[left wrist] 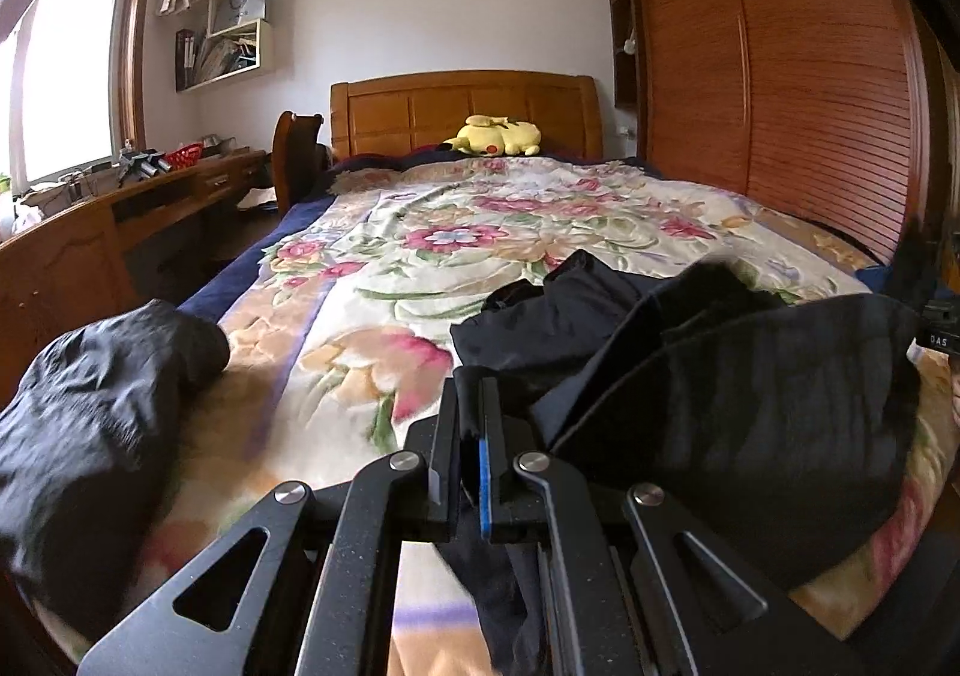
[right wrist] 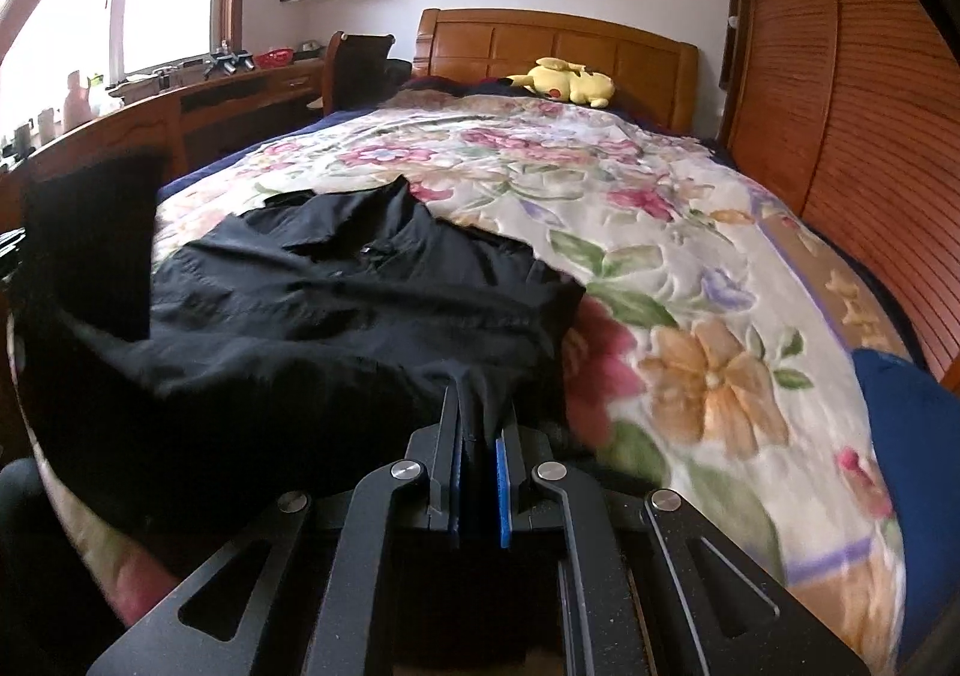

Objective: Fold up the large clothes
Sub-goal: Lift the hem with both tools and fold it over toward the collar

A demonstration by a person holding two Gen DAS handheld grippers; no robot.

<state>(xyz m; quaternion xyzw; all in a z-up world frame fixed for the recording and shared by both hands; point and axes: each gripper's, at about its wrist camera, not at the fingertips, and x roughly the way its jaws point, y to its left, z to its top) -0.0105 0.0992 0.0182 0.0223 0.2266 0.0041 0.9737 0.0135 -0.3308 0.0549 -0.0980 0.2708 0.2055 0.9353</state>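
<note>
Your left gripper (left wrist: 471, 406) and right gripper (right wrist: 480, 418) each pinch the rumpled black shirt (right wrist: 336, 292) lying on the floral blanket (right wrist: 660, 232).

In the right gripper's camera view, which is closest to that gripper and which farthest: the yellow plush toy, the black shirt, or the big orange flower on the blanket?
1. black shirt, clamped in the right gripper, spreading left.
2. orange flower, on the blanket, to the right.
3. yellow plush toy, at the headboard, far end.
</note>
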